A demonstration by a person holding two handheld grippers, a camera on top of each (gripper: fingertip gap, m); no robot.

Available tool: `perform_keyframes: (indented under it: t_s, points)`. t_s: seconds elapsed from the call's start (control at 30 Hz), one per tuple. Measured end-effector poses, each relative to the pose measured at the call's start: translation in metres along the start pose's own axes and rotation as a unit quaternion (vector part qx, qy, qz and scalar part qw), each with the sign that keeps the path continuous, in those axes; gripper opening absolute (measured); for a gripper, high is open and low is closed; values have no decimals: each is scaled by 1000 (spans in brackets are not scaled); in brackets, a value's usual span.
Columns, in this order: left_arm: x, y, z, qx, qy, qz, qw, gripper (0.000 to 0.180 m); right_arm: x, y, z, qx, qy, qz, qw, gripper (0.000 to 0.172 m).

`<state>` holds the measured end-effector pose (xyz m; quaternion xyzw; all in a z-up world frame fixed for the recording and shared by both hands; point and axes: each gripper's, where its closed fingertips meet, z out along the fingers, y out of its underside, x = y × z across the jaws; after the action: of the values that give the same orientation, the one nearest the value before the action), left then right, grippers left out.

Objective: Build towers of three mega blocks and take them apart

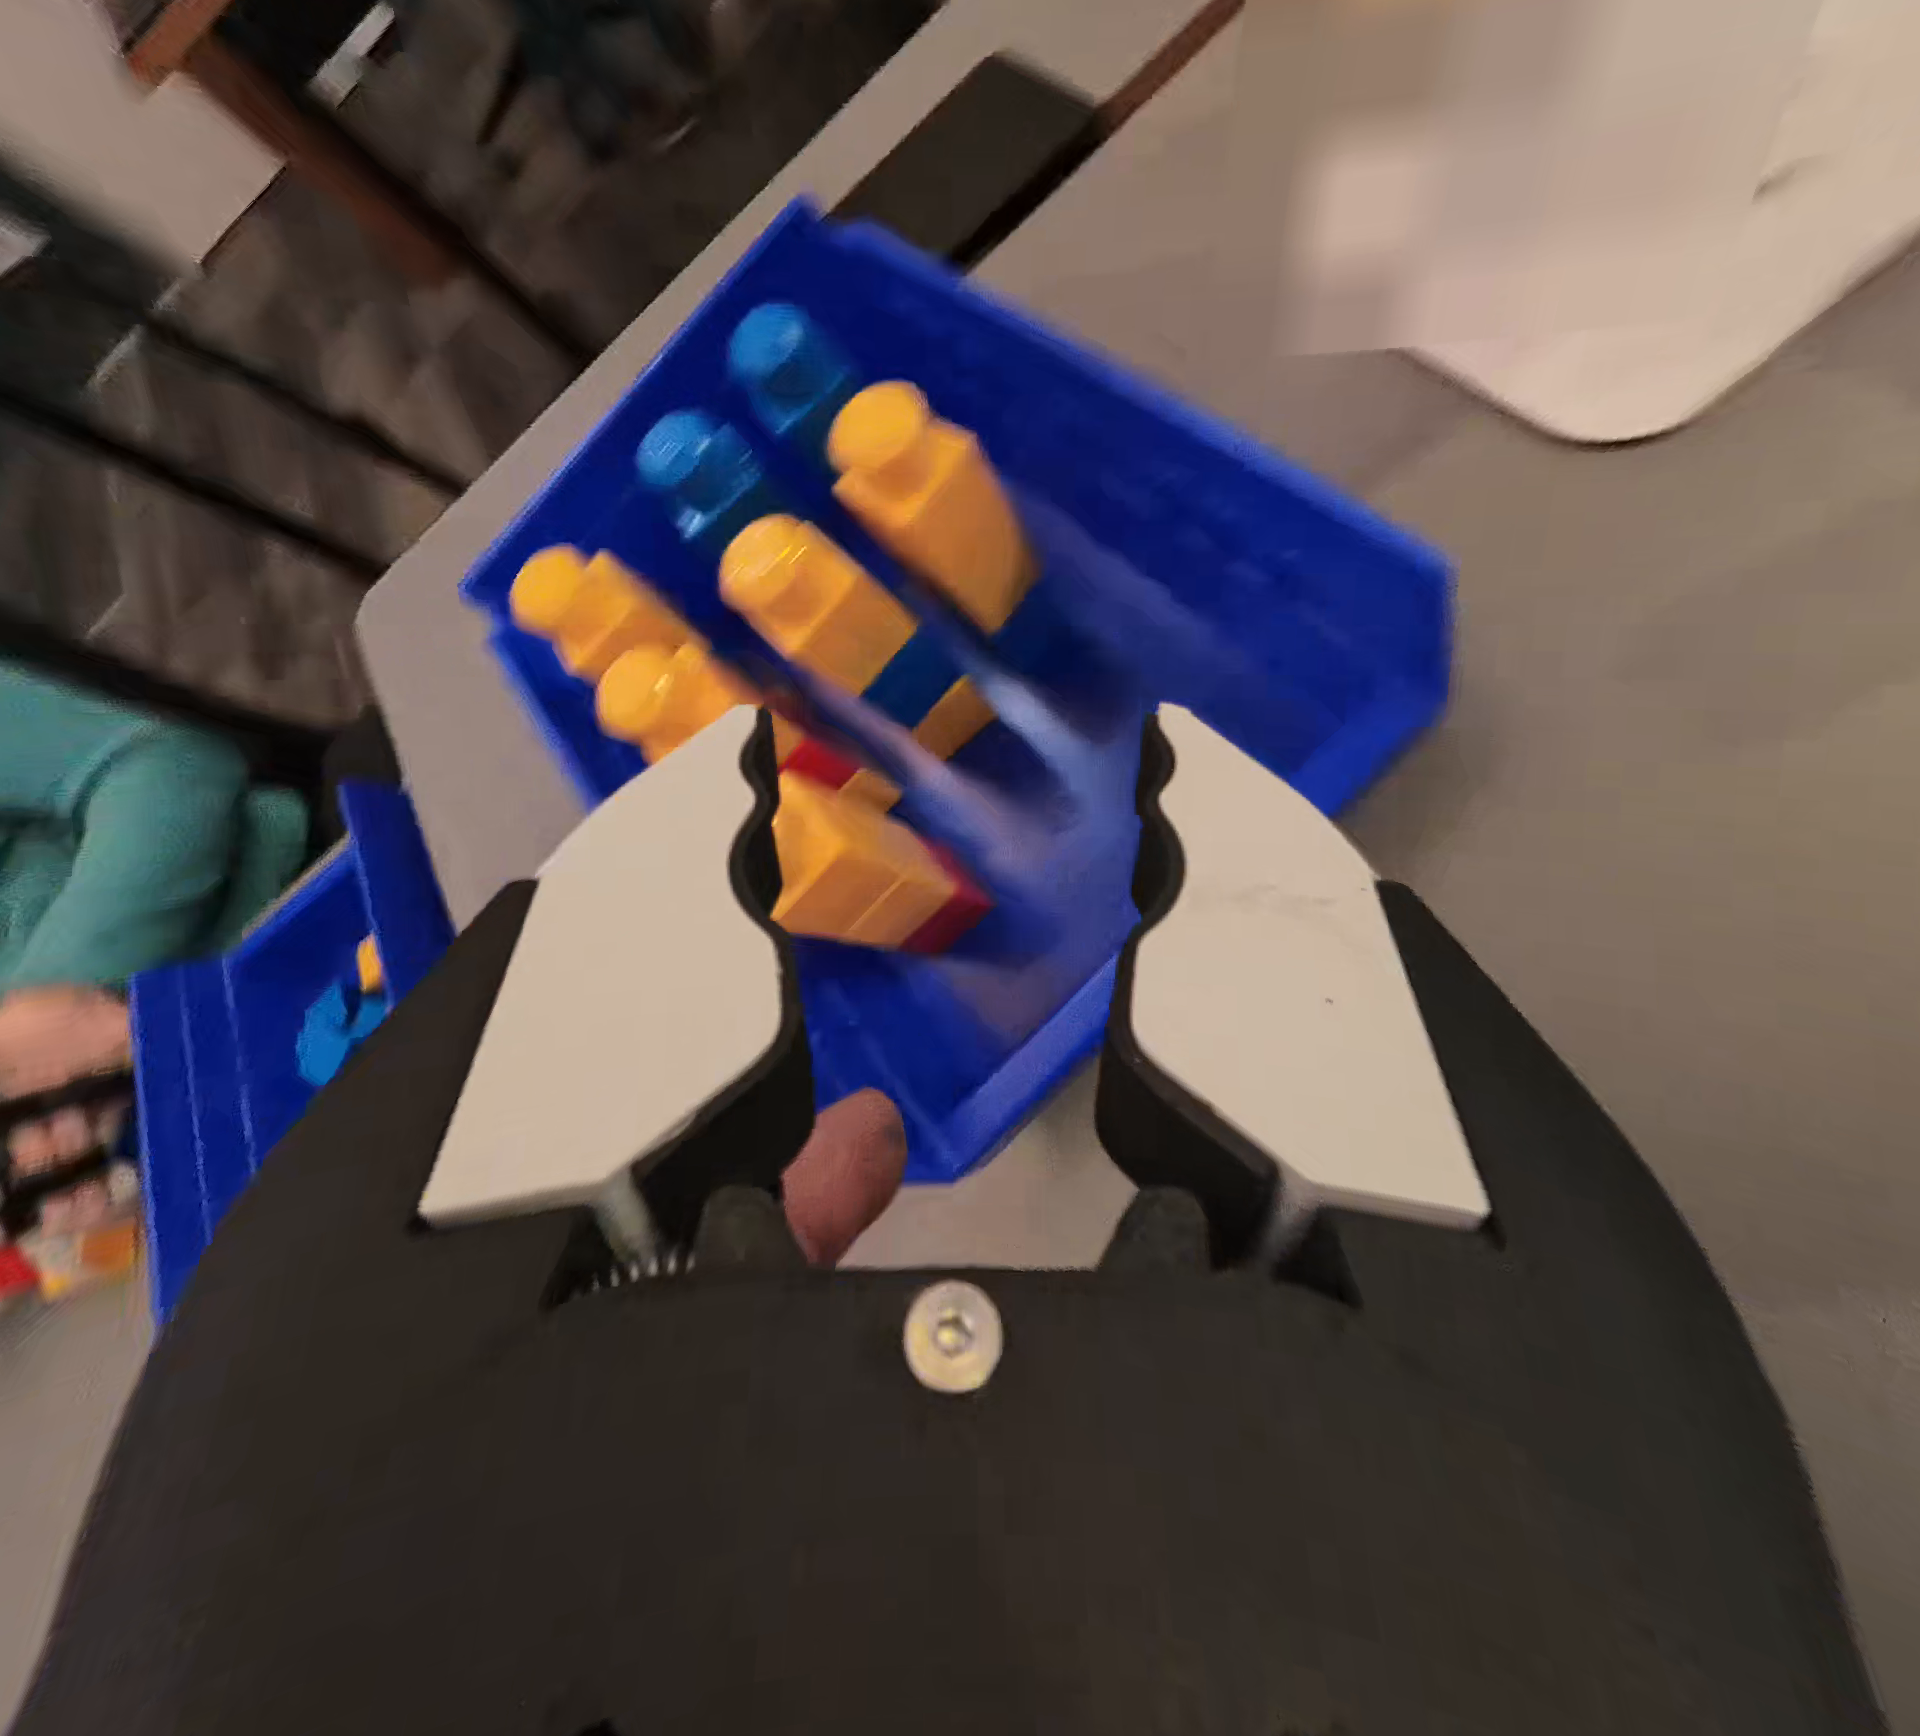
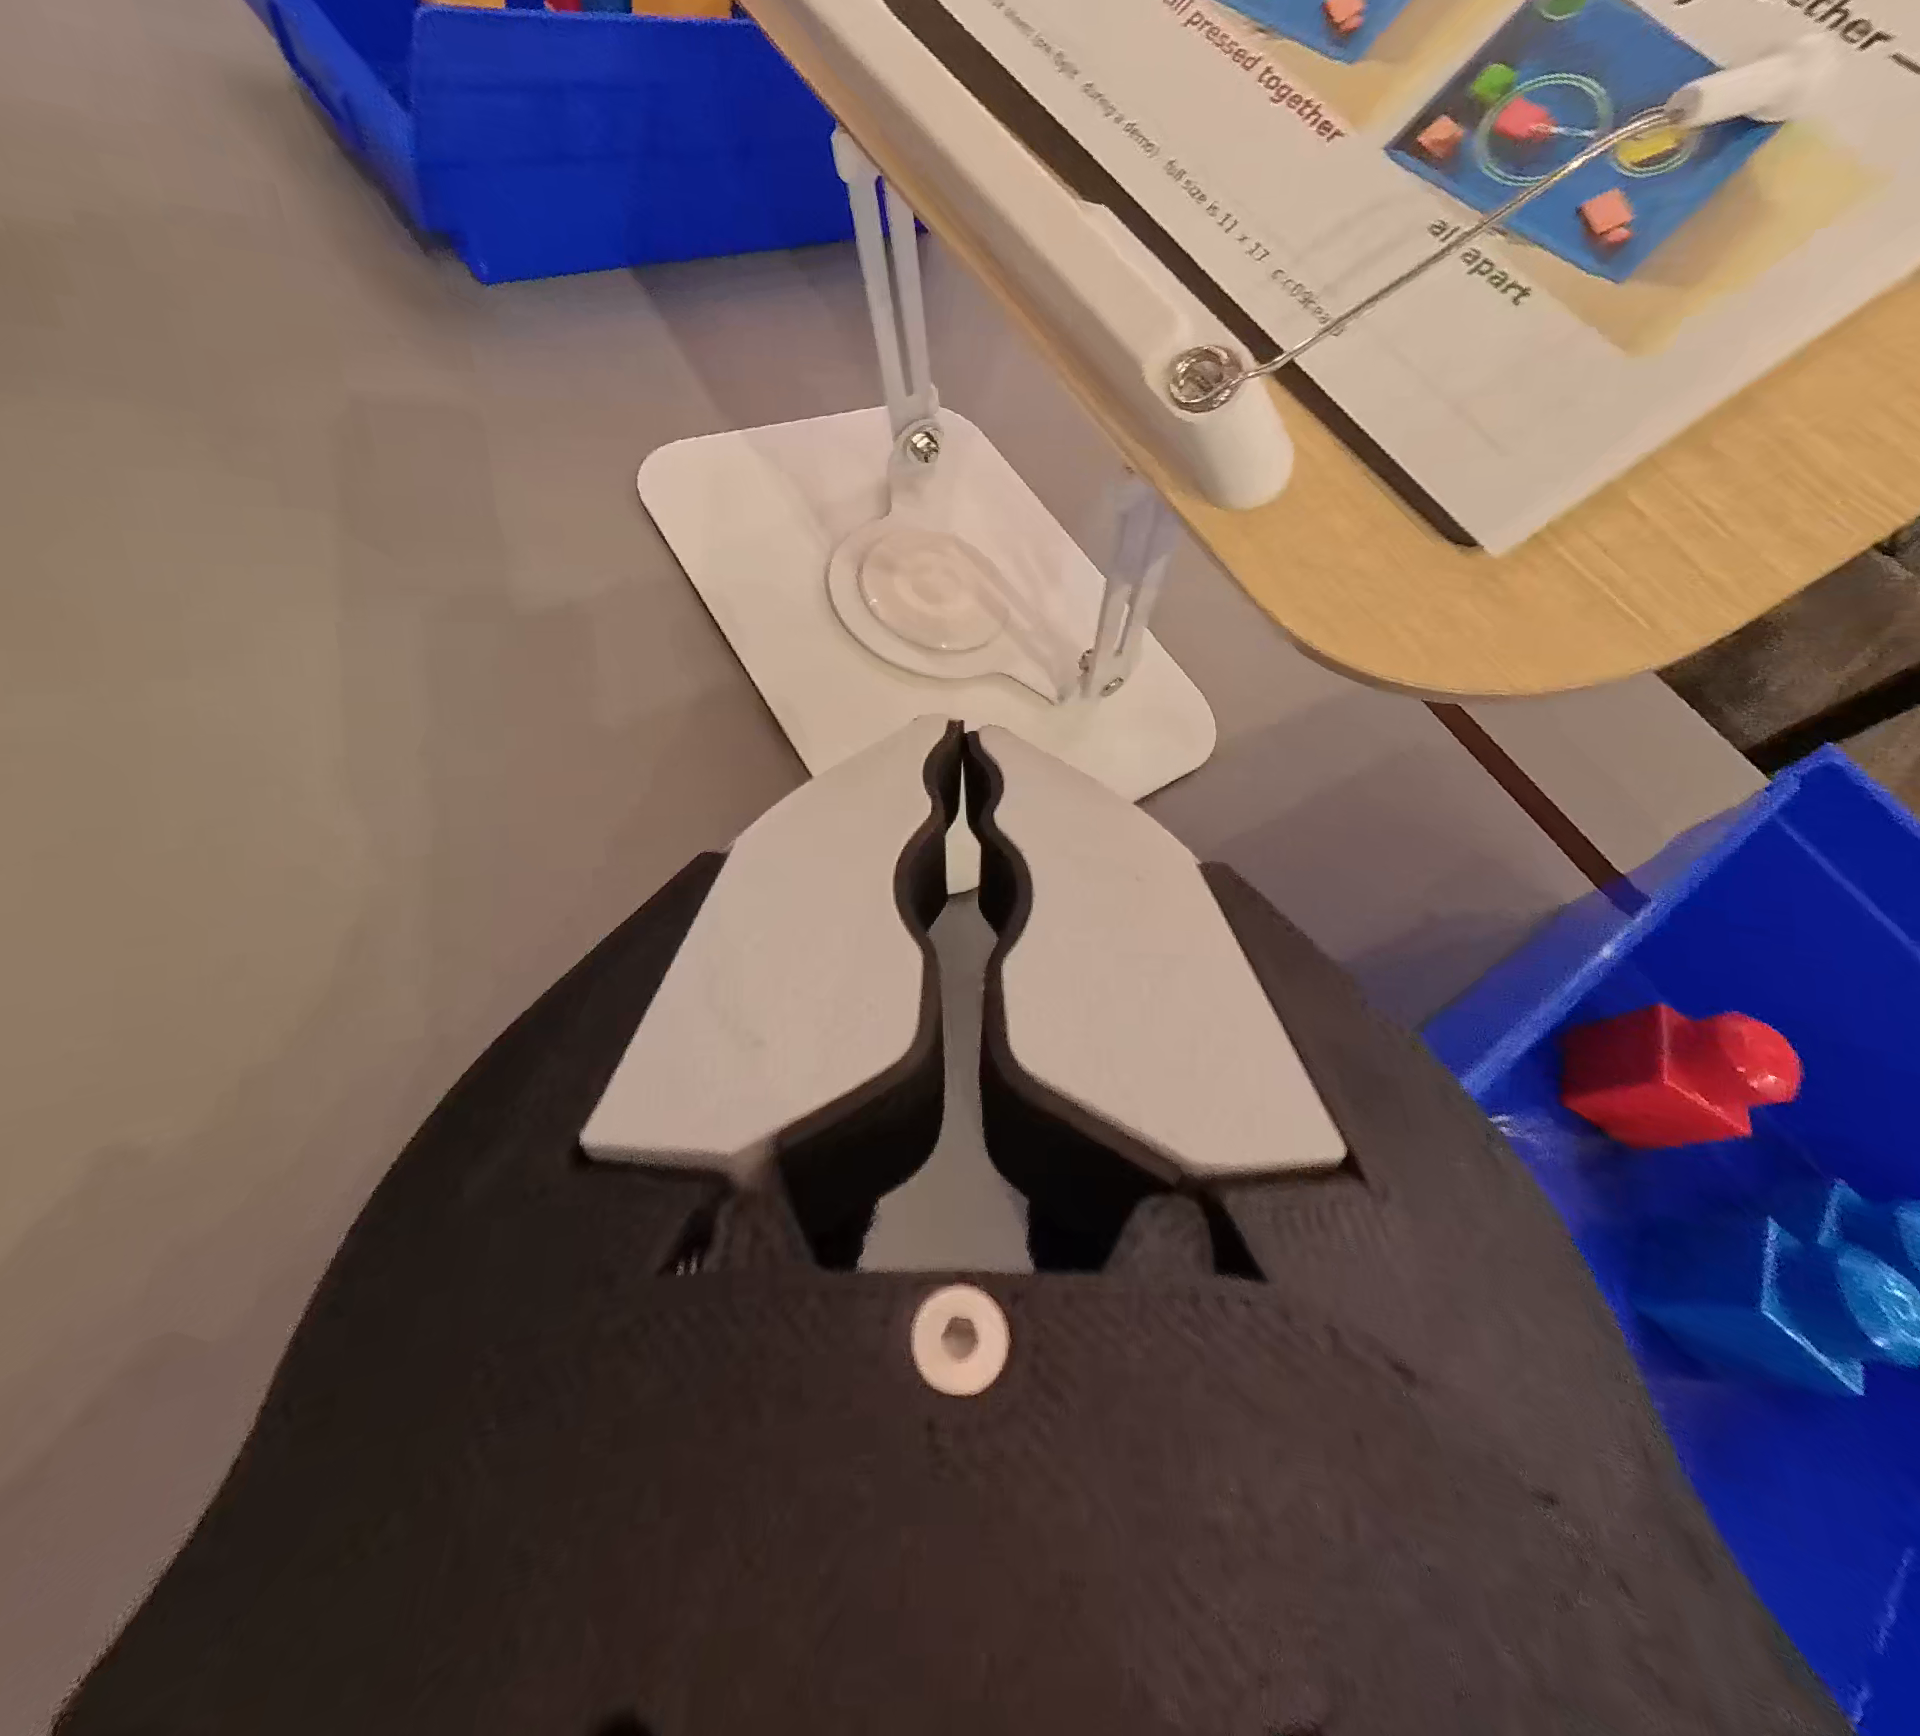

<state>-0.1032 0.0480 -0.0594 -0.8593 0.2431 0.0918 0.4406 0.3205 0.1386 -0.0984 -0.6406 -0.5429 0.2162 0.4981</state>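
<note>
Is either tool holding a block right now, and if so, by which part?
No. The left tool is wide open above the blue bin of towers; the right tool is shut on nothing.

Motion blur smears the bin (image 1: 1226, 543) and its towers (image 1: 831, 606) at 12 o'clock. The left gripper (image 1: 956, 813) hides the tower bases. At 3 o'clock, a second bin (image 2: 1714, 938) runs off-frame.
</note>
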Motion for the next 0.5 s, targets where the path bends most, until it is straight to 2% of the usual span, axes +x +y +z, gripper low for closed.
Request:
perform_keyframes:
  t_s: [0.03, 0.07, 0.23, 0.3, 0.5]
  points:
    - [-9, 10, 2, -9, -5, -27, 1000, 66, -1, 1, 1, -1, -2, 1, 1000, 0]
    - [-15, 19, 7, -21, -7, -56, 998, 67, -1, 3, 1, -2, -1, 1, 1000, 0]
    - [-35, 62, 39, -117, -42, -101, 987, 82, -2, 5, 1, 3, -10, 7, 1000, 0]
    - [-41, 70, 47, -132, -59, -112, 983, 78, -2, 7, 1, -1, -9, 5, 1000, 0]
    - [-38, 81, 64, -162, -51, -121, 978, 63, -3, 10, 3, -6, -13, 5, 1000, 0]
